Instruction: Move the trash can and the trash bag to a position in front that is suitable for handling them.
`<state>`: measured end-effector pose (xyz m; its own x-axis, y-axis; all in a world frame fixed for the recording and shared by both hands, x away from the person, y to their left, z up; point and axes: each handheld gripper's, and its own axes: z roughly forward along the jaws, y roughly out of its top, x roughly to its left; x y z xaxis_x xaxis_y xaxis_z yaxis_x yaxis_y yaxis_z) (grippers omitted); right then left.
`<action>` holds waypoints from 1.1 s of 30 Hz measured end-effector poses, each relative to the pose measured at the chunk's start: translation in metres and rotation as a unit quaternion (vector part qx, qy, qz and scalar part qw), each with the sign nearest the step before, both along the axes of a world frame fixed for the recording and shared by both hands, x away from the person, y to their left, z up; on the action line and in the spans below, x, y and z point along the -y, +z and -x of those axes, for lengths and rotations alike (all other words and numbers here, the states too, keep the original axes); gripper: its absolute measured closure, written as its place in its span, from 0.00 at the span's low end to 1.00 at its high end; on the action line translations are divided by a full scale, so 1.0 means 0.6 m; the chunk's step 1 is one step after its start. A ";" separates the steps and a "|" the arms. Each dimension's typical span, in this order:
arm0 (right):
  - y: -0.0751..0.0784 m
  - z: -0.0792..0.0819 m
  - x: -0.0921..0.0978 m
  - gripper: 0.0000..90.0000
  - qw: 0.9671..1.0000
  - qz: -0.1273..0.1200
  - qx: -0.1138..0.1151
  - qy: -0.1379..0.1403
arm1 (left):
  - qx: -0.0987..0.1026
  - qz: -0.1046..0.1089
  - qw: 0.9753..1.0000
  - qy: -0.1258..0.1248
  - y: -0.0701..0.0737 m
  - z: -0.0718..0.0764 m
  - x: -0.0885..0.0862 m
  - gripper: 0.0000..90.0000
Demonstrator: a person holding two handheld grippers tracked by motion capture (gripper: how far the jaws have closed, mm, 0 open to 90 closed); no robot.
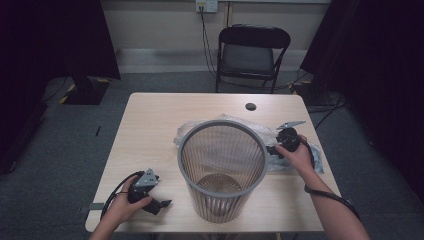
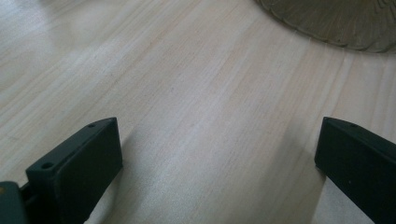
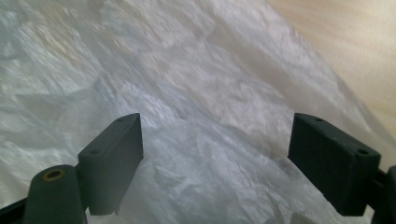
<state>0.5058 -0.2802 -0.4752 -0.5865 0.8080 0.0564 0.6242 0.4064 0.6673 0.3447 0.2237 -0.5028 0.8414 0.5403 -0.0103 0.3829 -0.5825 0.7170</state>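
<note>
On the table (image 1: 150, 120), high view: grey slatted bin (image 1: 222, 170) stands upright at centre, clear plastic bag (image 1: 200, 126) lies crumpled behind it & to its right. Left gripper (image 1: 165, 203) rests near the front edge, left of the bin; right gripper (image 1: 272, 150) is at the bag. Left gripper view: jaws wide apart w/ bare wood between, bin base (image 2: 336, 21) ahead. Right gripper view: jaws wide, bag (image 3: 210, 107) just beyond them, nothing pinched.
</note>
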 end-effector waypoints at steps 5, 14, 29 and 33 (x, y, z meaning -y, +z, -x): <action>-0.019 0.013 0.021 0.20 1.000 0.006 -0.010 -0.017 | 0.001 -0.001 1.000 0.007 0.000 0.002 0.000 0.00; -0.020 0.078 0.076 0.20 0.999 0.009 -0.007 -0.048 | 0.001 -0.003 1.000 0.011 0.001 0.006 -0.002 0.00; 0.008 0.149 0.086 0.20 1.000 -0.009 -0.009 -0.022 | 0.000 -0.004 1.000 0.010 0.001 0.006 -0.002 0.00; 0.011 0.125 0.026 0.18 0.999 -0.032 0.008 0.021 | 0.000 -0.003 1.000 0.006 0.001 0.005 -0.003 0.00</action>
<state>0.4305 -0.2956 -0.4687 -0.6214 0.7774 0.0980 0.5964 0.3881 0.7026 0.3417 0.2254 -0.5025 0.8348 0.5505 -0.0068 0.3893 -0.5816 0.7142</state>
